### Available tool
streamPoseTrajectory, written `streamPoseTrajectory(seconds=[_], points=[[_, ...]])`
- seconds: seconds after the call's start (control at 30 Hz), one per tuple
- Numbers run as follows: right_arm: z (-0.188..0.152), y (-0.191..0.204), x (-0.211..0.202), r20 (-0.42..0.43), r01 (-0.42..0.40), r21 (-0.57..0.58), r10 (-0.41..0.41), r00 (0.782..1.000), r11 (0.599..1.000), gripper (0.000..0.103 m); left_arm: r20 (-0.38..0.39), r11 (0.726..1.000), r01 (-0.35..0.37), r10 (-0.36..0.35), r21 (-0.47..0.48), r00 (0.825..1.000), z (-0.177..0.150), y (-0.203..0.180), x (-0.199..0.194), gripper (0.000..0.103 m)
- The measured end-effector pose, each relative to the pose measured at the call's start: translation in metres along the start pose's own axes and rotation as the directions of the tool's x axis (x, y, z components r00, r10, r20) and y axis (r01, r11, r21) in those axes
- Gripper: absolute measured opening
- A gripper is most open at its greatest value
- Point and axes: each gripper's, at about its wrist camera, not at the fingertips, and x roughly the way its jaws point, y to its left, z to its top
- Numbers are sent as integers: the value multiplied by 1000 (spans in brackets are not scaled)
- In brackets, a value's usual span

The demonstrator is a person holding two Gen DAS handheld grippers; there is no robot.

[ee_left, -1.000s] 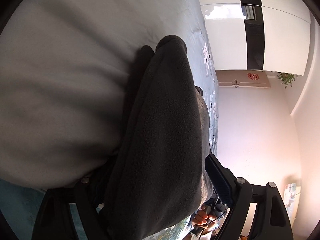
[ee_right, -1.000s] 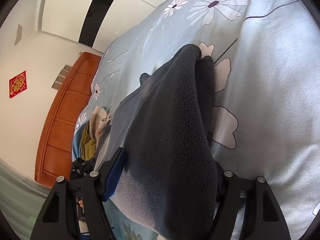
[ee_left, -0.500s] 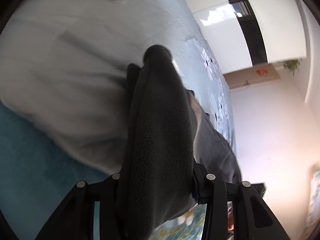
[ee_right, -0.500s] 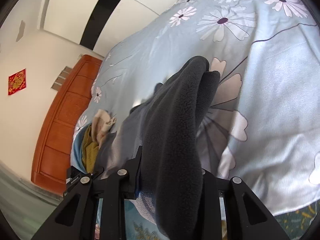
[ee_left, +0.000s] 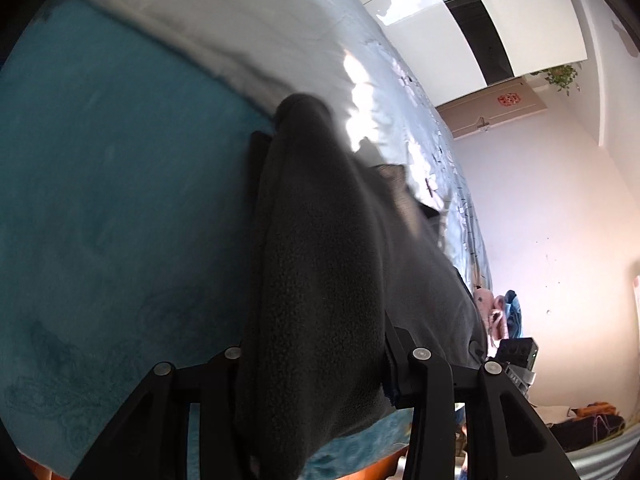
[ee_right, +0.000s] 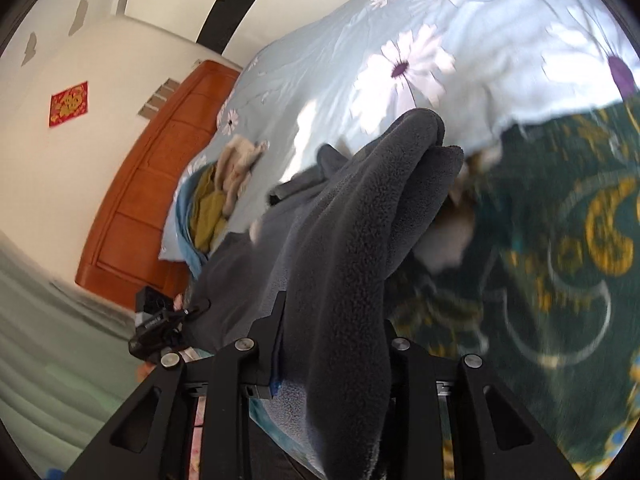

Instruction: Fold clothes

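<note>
A dark grey fleece garment (ee_left: 320,280) is pinched in both grippers and hangs stretched between them above the bed. My left gripper (ee_left: 316,344) is shut on one bunched edge of it; the fleece covers the fingertips. My right gripper (ee_right: 332,320) is shut on the other bunched edge (ee_right: 360,240), fingertips also hidden. The rest of the garment trails down onto the light blue flowered bedspread (ee_right: 420,52). The right gripper's body shows at the right of the left wrist view (ee_left: 516,356).
A teal sheet (ee_left: 120,200) covers the bed side at left. A dark green patterned sheet (ee_right: 560,240) lies at right. A pile of beige and mustard clothes (ee_right: 228,184) sits near the wooden headboard (ee_right: 160,168). White wardrobe doors (ee_left: 520,20) stand behind.
Both grippers closed on the fleece and lifted and pulled it back toward the bed edge; the views swung so the bed's side sheets now show.
</note>
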Motion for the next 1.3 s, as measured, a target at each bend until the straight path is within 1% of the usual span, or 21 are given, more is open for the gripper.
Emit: streamPoseTrajectory(seconds=[0.03, 0.13, 0.17, 0.27, 0.33, 0.43, 0.53, 0.6, 0.7, 0.83, 0.87, 0.9, 0.93, 0.97, 1.0, 1.03, 1.07, 1.1, 1.17, 1.23, 1.3], points=[[-6, -9, 2, 10, -8, 37, 7, 1000, 999, 32, 6, 1000, 17, -17, -22, 1000, 1, 7, 4, 46], [-11, -28, 1, 57, -102, 130, 95, 994, 986, 33, 26, 996, 69, -67, -50, 997, 6, 12, 5, 50], [-11, -29, 0, 60, -106, 136, 98, 993, 985, 35, 27, 997, 62, -61, -37, 998, 8, 9, 4, 57], [-8, -22, -7, 61, -61, 100, 55, 997, 993, 41, 31, 1000, 19, -19, 14, 999, 9, 0, -10, 70], [-7, -20, -20, 87, -31, 74, 25, 996, 997, 44, 50, 999, 1, -4, 45, 999, 7, 1, -31, 74], [1, -23, -40, 150, 2, 40, -8, 989, 999, 47, 114, 997, -41, 34, 60, 993, 28, -7, -45, 77], [24, -28, -41, 173, -4, 65, -8, 985, 998, 47, 135, 999, -15, 10, 31, 991, 22, -7, -58, 80], [42, -33, -30, 157, -36, 87, 22, 987, 996, 47, 80, 1000, -20, 20, 5, 997, 35, -1, -45, 80], [64, -39, -10, 93, -43, 124, 31, 995, 991, 47, 0, 999, -30, 30, -33, 1000, 54, 6, -26, 80], [81, -41, 5, 46, -27, 127, 22, 999, 992, 47, -21, 999, 10, -11, -52, 1000, 64, -2, -6, 79], [83, -41, 6, 41, -24, 124, 19, 999, 992, 47, -10, 999, 2, -2, -44, 1000, 66, -4, -2, 77], [86, -41, 8, 37, -21, 122, 16, 999, 992, 44, -3, 999, -13, 13, -35, 1000, 65, -5, 0, 73], [87, -41, 8, 36, -12, 114, 8, 999, 993, 32, 3, 999, -27, 27, -26, 1000, 64, -7, 2, 56], [87, -40, 9, 29, 5, 105, -9, 1000, 994, 26, 10, 999, -43, 43, -18, 999, 61, -8, 4, 37], [88, -39, 10, 22, 24, 96, -26, 999, 995, 18, 16, 998, -67, 67, -16, 998, 40, -12, 14, 29], [87, -38, 10, 22, 35, 86, -37, 999, 996, 13, 22, 996, -86, 86, -11, 996, 39, -2, 18, 22], [87, -37, 10, 23, 45, 76, -47, 999, 996, 12, 30, 997, -79, 79, -7, 996, 40, 5, 5, 17], [87, -36, 9, 24, 54, 65, -56, 998, 996, 11, 39, 997, -72, 72, -1, 997, 41, 10, -5, 14], [87, -28, 5, 42, 60, 38, -62, 997, 997, 10, 69, 998, -58, 56, 30, 996, 47, -2, 5, 11], [91, -17, -3, 71, 42, 4, -42, 997, 999, 9, 99, 997, -41, 35, 61, 994, 53, -14, 13, 10], [97, -1, -16, 104, 8, -46, -4, 995, 999, 9, 146, 994, 25, -41, 110, 988, 57, -32, -1, 10]])
